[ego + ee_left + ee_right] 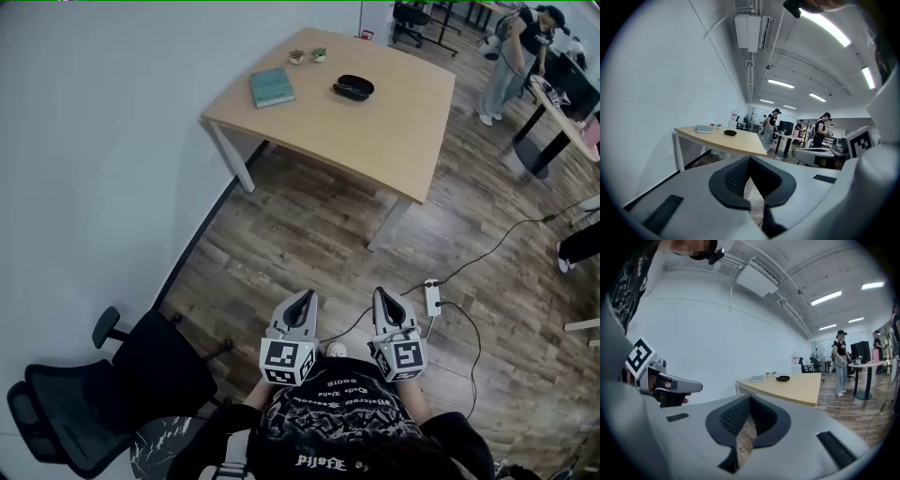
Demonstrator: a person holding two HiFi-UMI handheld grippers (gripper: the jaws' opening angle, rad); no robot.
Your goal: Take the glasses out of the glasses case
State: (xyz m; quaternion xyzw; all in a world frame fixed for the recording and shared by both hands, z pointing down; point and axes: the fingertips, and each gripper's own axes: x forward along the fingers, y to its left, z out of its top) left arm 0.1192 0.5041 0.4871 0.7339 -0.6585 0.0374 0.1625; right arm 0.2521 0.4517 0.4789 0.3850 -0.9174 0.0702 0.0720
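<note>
Left hand-held gripper [303,300] and right hand-held gripper [388,298]: jaws pressed together, empty.
Both at lower centre; case [353,87] lies on the bench [375,131], upper centre, well apart from them.

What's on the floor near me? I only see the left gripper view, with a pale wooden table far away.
Observer: The head view shows a white power strip lying on the brown wooden floor, just right of the grey right gripper.
Operator: Is anything beside me?
Observer: Yes, a black office chair stands to your left, by the white wall.
Operator: Is my other gripper holding something?
Observer: No. The right gripper view shows its jaws together with nothing between them.
</note>
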